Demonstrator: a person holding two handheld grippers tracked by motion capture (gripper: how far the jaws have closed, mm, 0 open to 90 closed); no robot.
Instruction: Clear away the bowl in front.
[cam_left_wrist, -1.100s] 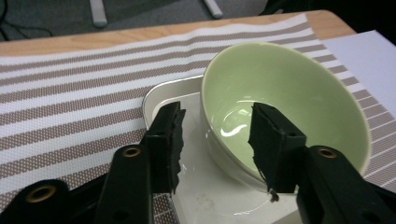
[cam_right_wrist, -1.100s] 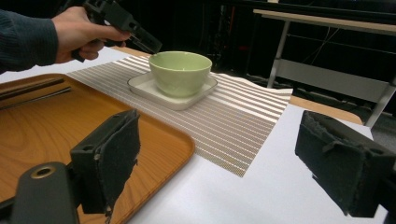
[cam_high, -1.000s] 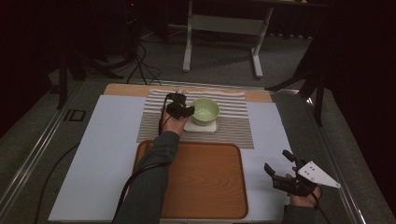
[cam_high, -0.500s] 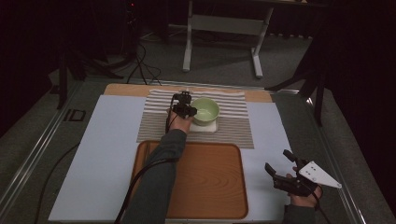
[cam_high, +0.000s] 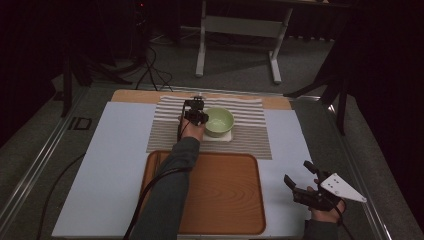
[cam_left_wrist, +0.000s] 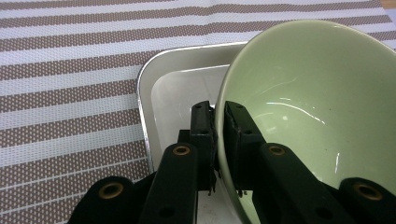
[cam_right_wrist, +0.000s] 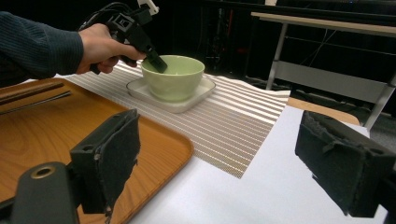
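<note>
A pale green bowl (cam_high: 219, 121) (cam_left_wrist: 303, 93) (cam_right_wrist: 173, 77) stands on a white square plate (cam_high: 227, 136) (cam_left_wrist: 173, 84) (cam_right_wrist: 140, 88) on the striped mat. My left gripper (cam_high: 197, 117) (cam_left_wrist: 218, 135) (cam_right_wrist: 156, 63) reaches down over the bowl's left rim. Its jaws have just been closing and now pinch the rim, one pad inside the bowl and one outside. My right gripper (cam_high: 297, 171) (cam_right_wrist: 215, 158) rests low at the table's near right, open, with nothing between its pads.
A brown and white striped mat (cam_high: 250, 135) lies at the far middle of the light blue table cover (cam_high: 100, 175). A wooden tray (cam_high: 220, 200) (cam_right_wrist: 46, 121) sits in front of it, with two dark sticks (cam_right_wrist: 32, 100) on its left side.
The left gripper has edged a little farther over the bowl's rim and its jaws have come together on it. The right hand and gripper have stayed put.
</note>
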